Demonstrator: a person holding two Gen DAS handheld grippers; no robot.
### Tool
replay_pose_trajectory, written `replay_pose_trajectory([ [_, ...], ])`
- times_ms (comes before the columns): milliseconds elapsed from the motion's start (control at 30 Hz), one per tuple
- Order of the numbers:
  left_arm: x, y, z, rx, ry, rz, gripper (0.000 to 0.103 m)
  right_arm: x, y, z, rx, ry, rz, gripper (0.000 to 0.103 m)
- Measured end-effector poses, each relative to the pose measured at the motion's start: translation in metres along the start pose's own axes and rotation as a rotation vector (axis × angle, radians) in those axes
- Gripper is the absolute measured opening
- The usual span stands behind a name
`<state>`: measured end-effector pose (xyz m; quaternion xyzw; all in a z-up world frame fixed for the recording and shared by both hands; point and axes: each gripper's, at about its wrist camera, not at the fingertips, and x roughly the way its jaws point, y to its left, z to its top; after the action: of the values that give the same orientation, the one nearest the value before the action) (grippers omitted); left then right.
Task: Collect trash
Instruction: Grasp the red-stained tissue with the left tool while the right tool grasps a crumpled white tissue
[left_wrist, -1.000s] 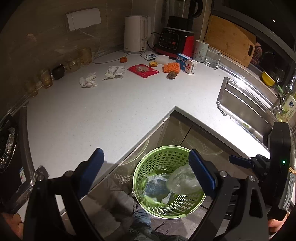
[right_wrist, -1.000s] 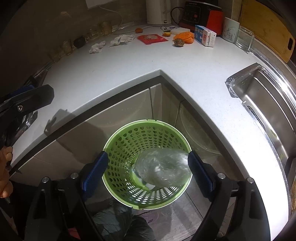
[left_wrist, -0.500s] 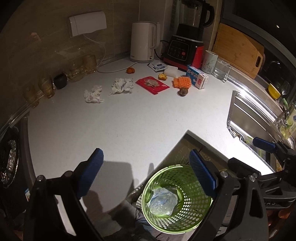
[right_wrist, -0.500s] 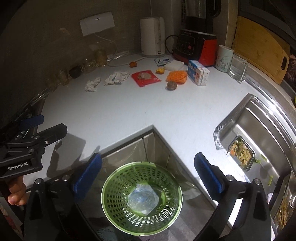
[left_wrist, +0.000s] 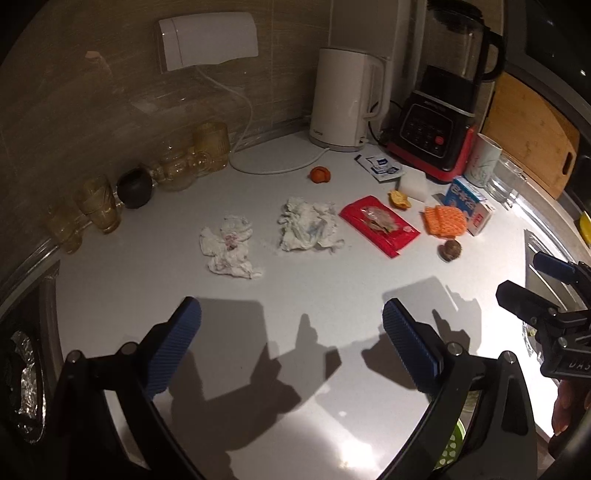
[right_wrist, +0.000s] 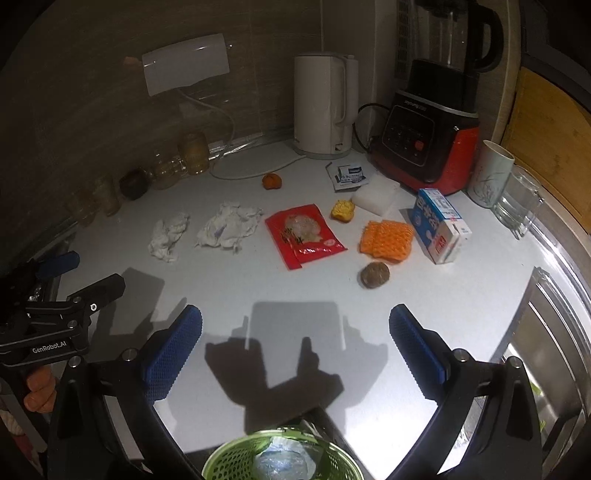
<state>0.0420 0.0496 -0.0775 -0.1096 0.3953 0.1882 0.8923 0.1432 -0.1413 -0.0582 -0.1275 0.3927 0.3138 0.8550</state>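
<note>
Two grippers with blue ribbed pads are in my hands, held above a white kitchen counter. My left gripper has just been opening and now stands spread wide with nothing between its jaws; my right gripper has done the same and is also empty. Ahead of both, the trash lies scattered on the counter: a small crumpled white tissue, a larger crumpled white tissue just beside it, a flat red plastic snack wrapper, an orange foam fruit net, a brown round nut-like lump, two bits of orange peel and a torn white and blue sachet. A blue and white carton stands next to the net. Below the counter edge, near me, a green perforated plastic waste basket holds a clear crumpled plastic bag.
</note>
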Motion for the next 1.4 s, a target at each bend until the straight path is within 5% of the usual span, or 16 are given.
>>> replay_pose_trajectory([
  [433,0.113,0.053,0.035,-0.083,0.065,0.04,0.092,0.111,0.035,0.066,-0.051,0.06,0.054,0.101],
  [633,0.144,0.057,0.041,-0.087,0.105,0.048,0.078,0.137,0.043,0.077,-0.066,0.078,0.069,0.101],
  [967,0.161,0.071,0.035,-0.111,0.142,0.03,0.021,0.158,0.057,0.082,-0.078,0.102,0.094,0.101],
  [1233,0.147,0.081,0.038,-0.127,0.107,-0.003,0.016,0.184,0.085,0.08,-0.103,0.132,0.103,0.1],
  [1400,0.14,0.083,0.037,-0.128,0.098,-0.007,0.016,0.21,0.099,0.075,-0.117,0.184,0.069,0.081],
])
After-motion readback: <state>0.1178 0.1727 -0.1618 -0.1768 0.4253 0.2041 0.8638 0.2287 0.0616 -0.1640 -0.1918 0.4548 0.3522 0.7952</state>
